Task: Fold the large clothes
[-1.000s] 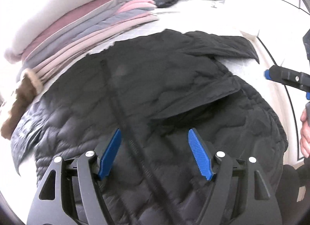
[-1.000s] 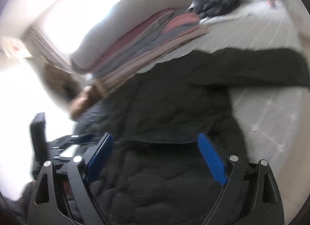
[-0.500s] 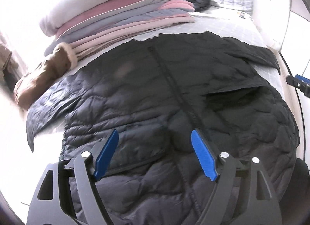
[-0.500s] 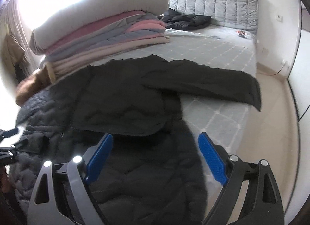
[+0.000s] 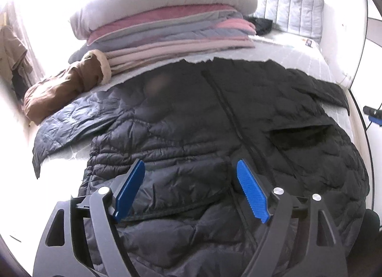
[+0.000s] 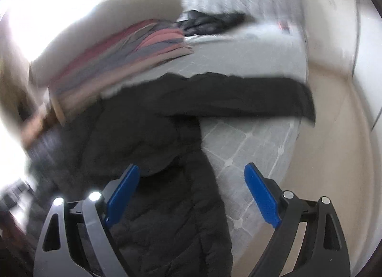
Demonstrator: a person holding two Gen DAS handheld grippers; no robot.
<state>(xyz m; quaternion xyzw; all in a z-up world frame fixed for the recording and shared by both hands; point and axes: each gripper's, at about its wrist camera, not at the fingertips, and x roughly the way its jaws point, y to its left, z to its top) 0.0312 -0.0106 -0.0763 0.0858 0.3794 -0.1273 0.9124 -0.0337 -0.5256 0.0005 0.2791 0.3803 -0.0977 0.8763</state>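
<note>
On the bed (image 5: 298,62), stacked bedding (image 5: 167,28) lies beside the black coat (image 5: 214,121).

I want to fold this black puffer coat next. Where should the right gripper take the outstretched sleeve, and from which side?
Judging by its pose, grip the sleeve at its cuff end, coming from the bed's floor side. It lies flat and straight there with its end at the mattress edge, so open jaws can probably slide over it.

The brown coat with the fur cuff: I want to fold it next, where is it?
In the left wrist view, the brown coat lies bunched at the bed's left edge, beside the stack of folded bedding and just beyond the black puffer jacket.
</note>
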